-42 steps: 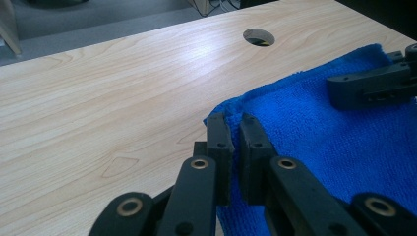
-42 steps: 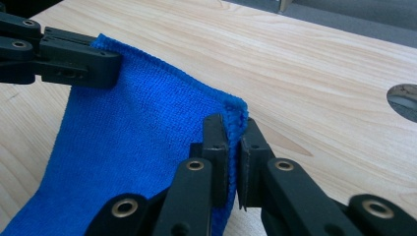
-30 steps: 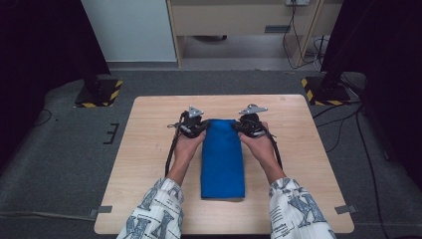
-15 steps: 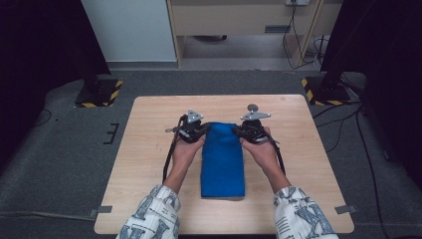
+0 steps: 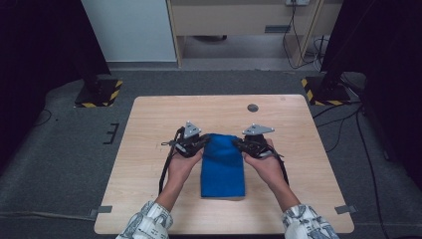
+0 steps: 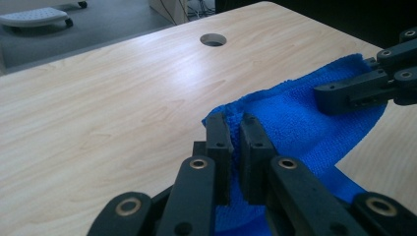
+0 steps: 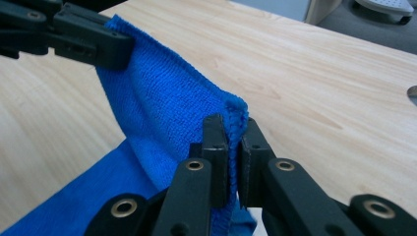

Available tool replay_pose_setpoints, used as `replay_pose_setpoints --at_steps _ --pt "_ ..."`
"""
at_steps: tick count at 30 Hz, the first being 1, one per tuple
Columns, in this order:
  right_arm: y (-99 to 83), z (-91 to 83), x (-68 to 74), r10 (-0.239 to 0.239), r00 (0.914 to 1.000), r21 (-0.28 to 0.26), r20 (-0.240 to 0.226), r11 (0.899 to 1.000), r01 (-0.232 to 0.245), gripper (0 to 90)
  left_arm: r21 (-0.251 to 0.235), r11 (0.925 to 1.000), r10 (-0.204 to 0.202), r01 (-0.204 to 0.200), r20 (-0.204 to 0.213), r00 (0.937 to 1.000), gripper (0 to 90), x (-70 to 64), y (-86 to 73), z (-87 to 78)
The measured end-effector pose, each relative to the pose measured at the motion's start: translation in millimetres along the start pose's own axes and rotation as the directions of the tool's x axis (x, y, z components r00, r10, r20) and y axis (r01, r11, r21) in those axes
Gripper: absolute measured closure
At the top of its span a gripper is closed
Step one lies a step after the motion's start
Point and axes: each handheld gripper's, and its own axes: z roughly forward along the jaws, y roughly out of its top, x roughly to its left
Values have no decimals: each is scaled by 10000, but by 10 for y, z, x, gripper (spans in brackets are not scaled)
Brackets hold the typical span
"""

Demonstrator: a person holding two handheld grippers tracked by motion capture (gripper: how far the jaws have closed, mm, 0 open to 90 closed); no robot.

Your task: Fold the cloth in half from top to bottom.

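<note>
A blue towel [image 5: 222, 167] lies folded lengthwise in the middle of the wooden table [image 5: 149, 124]. Its far end is lifted off the surface. My left gripper [image 5: 201, 142] is shut on the far left corner of the towel [image 6: 295, 118], and its own view shows the cloth pinched between its jaws. My right gripper [image 5: 238, 144] is shut on the far right corner of the towel [image 7: 162, 108], the hem sticking up between its jaws. The edge between the two corners sags a little. The near end rests flat on the table.
A round cable hole [image 5: 253, 107] sits in the table's far right part. Bare wood lies on both sides of the towel. Beyond the table are a cabinet [image 5: 239, 20] and black stands with striped bases [image 5: 99, 94].
Both grippers have moved toward the person with the far end of the towel, lifting it and folding it back over the rest. The towel now looks shorter.
</note>
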Motion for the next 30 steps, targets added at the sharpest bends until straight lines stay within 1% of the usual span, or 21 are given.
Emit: replay_pose_setpoints --at_steps 3,7,8,9,12,13,14,15,16,17,19,20,21,22,25,27,29,30 --pt "-78 -10 37 -140 9999 123 -88 9998 141 844 130 9999 -98 98 52 9999 842 -31 -62 -13" --pt "-150 -21 67 -165 9998 206 -131 9996 168 843 170 9999 -26 23 192 9998 841 -103 -115 -44" --pt "-164 -32 67 -204 9997 225 -140 9995 208 842 183 9998 61 -65 218 9997 840 -119 -118 -60" --pt "-179 -45 67 -149 9998 189 -152 9997 152 839 170 9997 152 -156 238 9996 838 -135 -119 -77" --pt "-222 -96 79 -42 9996 69 -274 10000 44 836 146 9999 58 -63 351 9994 837 -161 -148 -127" --pt "-238 -112 94 -18 9995 21 -310 10000 19 836 155 9998 94 -100 362 9993 837 -171 -159 -141" --pt "-253 -127 108 -67 9993 24 -358 10000 68 835 146 9998 154 -159 376 9992 837 -196 -185 -168" --pt "-253 -127 108 -67 9993 24 -358 10000 68 835 146 9998 154 -159 376 9992 837 -196 -185 -168" --pt "-280 -153 134 -164 9990 -1 -410 9999 164 834 150 9998 150 -156 404 9991 837 -203 -200 -182" --pt "-293 -163 146 -164 9990 6 -423 9999 165 832 138 9999 82 -88 429 9990 837 -213 -216 -192" --pt "-318 -174 167 -173 9990 57 -400 9998 175 822 163 9998 96 -103 452 9989 837 -240 -239 -205" --pt "-329 -175 173 -166 9991 78 -377 9998 169 816 187 9997 149 -158 458 9988 837 -248 -250 -214" --pt "-338 -178 180 -130 9991 104 -405 9999 135 815 173 9998 84 -93 469 9989 837 -256 -262 -220" --pt "-343 -182 193 -158 9989 103 -431 9998 163 815 161 9999 14 -22 499 9988 837 -266 -273 -223" --pt "-348 -201 223 -295 9985 98 -470 9995 300 811 176 9998 75 -84 491 9988 837 -278 -306 -248" --pt "-357 -219 233 -362 9986 112 -383 9993 367 796 152 9999 -12 4 481 9988 835 -261 -337 -255" --pt "-381 -223 242 -251 9987 112 -443 9996 256 790 256 9997 -49 35 514 9987 834 -254 -379 -240" --pt "-396 -220 249 -347 9984 164 -442 9992 355 785 303 9995 -55 39 524 9986 832 -258 -406 -230"
